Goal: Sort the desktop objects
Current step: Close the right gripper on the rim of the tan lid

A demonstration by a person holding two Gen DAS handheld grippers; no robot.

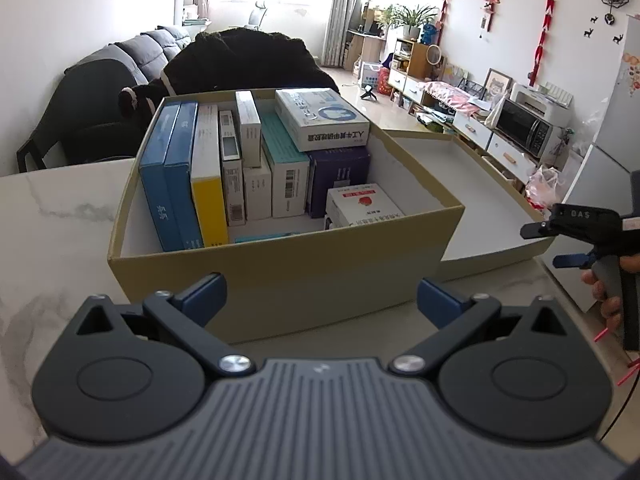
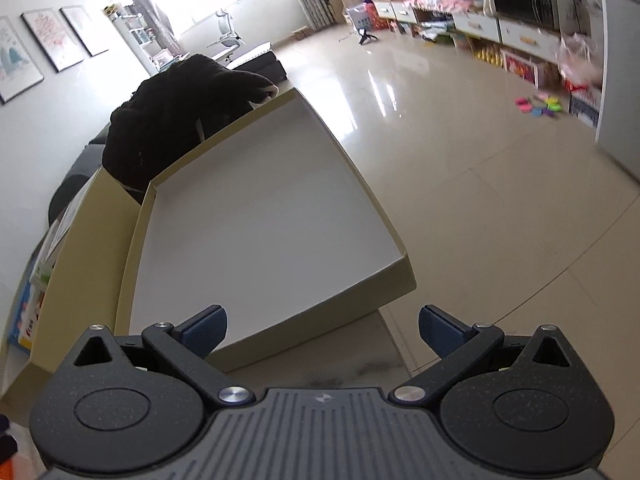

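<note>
Both grippers wide open — L (image 1: 322,300) facing box (image 1: 280,272), R (image 2: 322,334) over lid (image 2: 260,220).

Tan box (image 1: 280,280), white inside; table (image 1: 52,232) seemingly grey-veined.

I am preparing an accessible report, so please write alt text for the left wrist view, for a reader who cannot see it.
An open cardboard box, packed with upright medicine boxes, stands on a marble table just ahead of the open, empty left claw. Its empty lid lies upturned beside it on the right, where the right claw is held, open, by a hand.
</note>
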